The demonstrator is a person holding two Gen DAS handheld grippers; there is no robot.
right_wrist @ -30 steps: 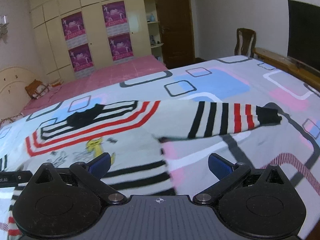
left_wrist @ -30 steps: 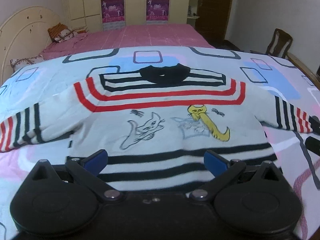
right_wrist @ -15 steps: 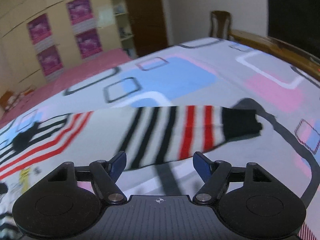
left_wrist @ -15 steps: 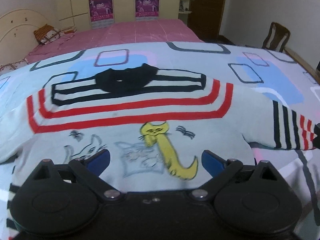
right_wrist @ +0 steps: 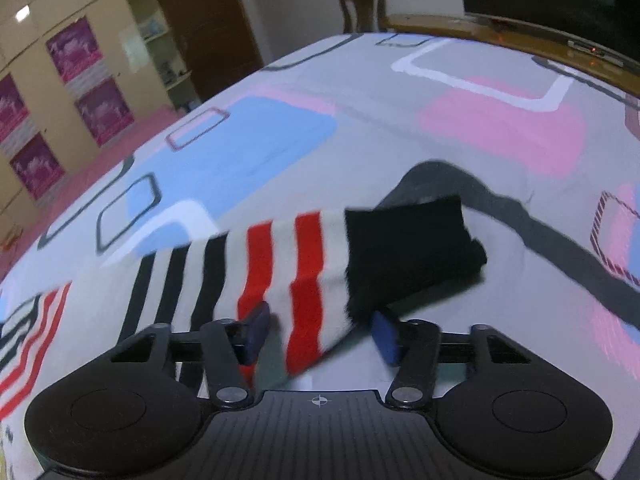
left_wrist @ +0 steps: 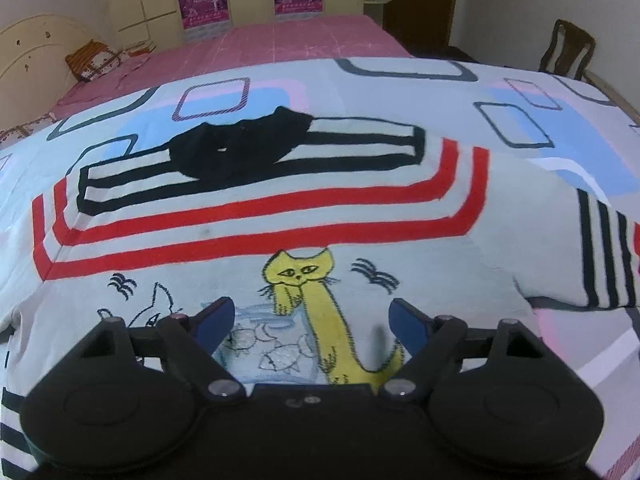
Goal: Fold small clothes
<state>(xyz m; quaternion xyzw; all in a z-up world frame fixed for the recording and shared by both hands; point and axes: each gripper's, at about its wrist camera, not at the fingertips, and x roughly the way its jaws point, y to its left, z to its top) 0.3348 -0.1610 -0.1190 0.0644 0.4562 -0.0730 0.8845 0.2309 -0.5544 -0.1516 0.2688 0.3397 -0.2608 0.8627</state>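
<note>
Right gripper (right_wrist: pixel 320 334) nearer crosswise sleeve (right_wrist: pixel 304 276).

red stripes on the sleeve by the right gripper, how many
2. Both cross the sleeve near its black cuff: one red stripe next to the cuff, the other red stripe further up the arm, just before the black stripes. No others show.

Left tongs (left_wrist: pixel 310 322): matte black plastic body, two round housings, silver pivot screws, blue fingertips (left_wrist: pixel 214 320). Right tongs (right_wrist: pixel 320 332): same build, ribbed centre plate with small crosshair mark, blue fingertips (right_wrist: pixel 386 338).
</note>
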